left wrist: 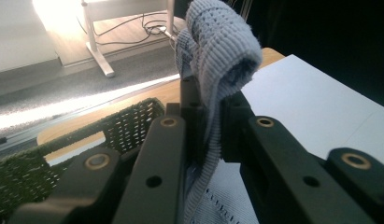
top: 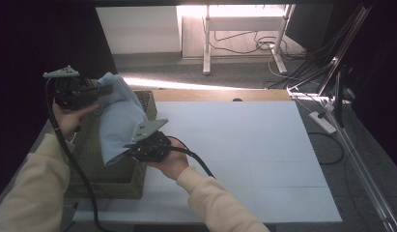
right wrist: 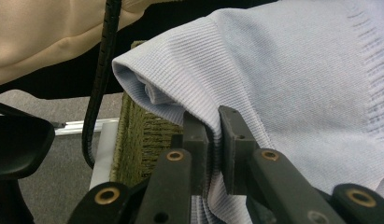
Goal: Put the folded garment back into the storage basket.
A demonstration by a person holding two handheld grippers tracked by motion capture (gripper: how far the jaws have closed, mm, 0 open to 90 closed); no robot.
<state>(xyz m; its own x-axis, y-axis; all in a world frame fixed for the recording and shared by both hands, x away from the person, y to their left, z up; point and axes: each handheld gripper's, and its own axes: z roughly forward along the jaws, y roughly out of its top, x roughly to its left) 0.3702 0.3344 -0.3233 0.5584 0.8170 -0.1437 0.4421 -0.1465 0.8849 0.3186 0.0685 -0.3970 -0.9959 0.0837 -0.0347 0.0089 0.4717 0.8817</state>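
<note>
A light blue knitted cloth (top: 118, 118) hangs stretched between both grippers above a green woven basket (top: 111, 181) at the table's left. My left gripper (top: 105, 90) holds the cloth's upper far corner, jaws shut on it; in the left gripper view the cloth (left wrist: 217, 51) bulges out over the fingertips. My right gripper (top: 130, 151) is shut on the cloth's lower near edge; the right gripper view has the cloth (right wrist: 292, 88) pinched between the pads at a folded rim.
The basket (left wrist: 129, 121) sits on the white table top (top: 244, 150), which stretches out to the right. A wooden strip (top: 220, 95) runs along the far edge. Beyond stand desk legs (top: 206, 43) and floor cables (top: 302, 58). A metal frame (top: 350, 145) stands at the right.
</note>
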